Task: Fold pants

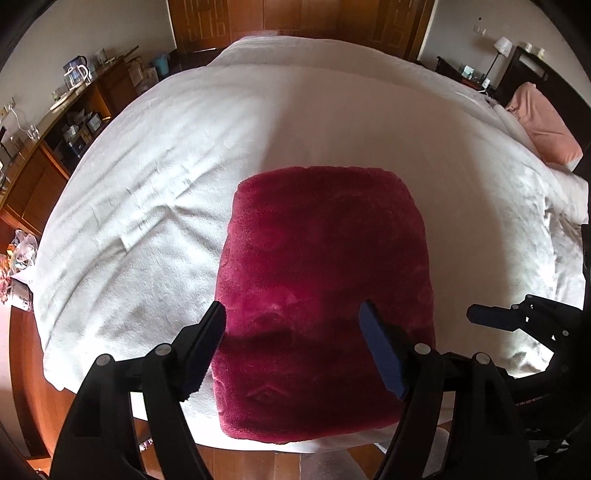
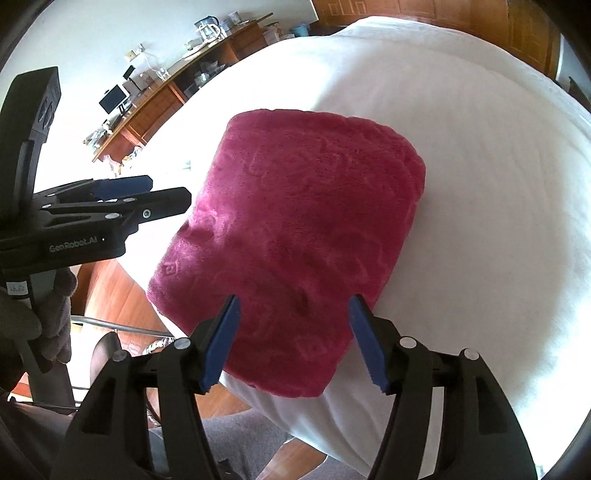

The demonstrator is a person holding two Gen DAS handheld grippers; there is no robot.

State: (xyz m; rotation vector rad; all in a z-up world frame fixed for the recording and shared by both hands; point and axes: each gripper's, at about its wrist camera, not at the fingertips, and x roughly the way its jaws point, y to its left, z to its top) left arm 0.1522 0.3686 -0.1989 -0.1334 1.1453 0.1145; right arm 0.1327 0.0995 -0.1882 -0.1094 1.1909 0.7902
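Both grippers hang over the bed's near edge with jaws wide and empty — left gripper [image 1: 291,317] and right gripper [image 2: 293,310]. Below them the folded crimson pants [image 1: 321,280] lie flat on the white bedcover [image 1: 155,177] — long axis running away toward the far wardrobe [image 1: 295,18].

white bed [image 1: 184,166], pink pillow [image 1: 543,125], kettle [image 1: 77,72]

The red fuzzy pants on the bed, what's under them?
The folded red pants lie on the white bedcover. Their near edge reaches the bed's edge. Whatever is directly beneath or folded inside is covered.
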